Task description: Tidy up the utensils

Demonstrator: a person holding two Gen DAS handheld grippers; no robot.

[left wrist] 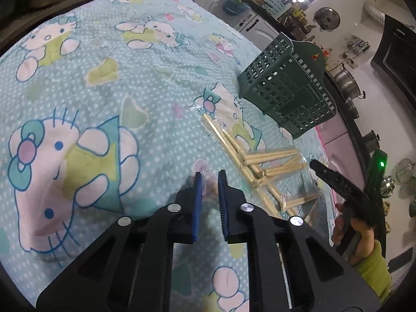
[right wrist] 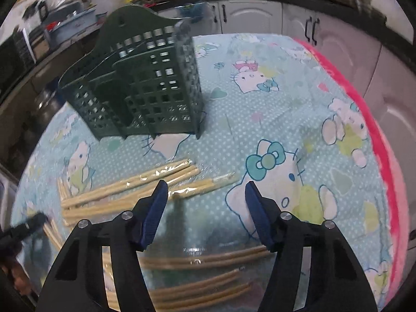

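Several plastic-wrapped wooden chopstick packets (left wrist: 260,161) lie crisscrossed on the cartoon-cat tablecloth (left wrist: 104,91). Just beyond them stands a dark green slotted utensil caddy (left wrist: 286,85). My left gripper (left wrist: 209,180) has its blue pads nearly together, pinching the crinkled clear wrap at the end of one packet. In the right wrist view, my right gripper (right wrist: 205,186) stands open above the tablecloth. Chopstick packets (right wrist: 130,192) lie to its left and more lie under its body. Nothing is between its pads. The caddy (right wrist: 145,85) sits upright behind it, with no utensils visible inside.
A hand in a green sleeve (left wrist: 369,257) holds the right gripper at the right of the left wrist view. A pink cloth edge (right wrist: 384,156) borders the table's right side. Kitchen cabinets (right wrist: 260,18) and counters with pots (left wrist: 345,80) surround the table.
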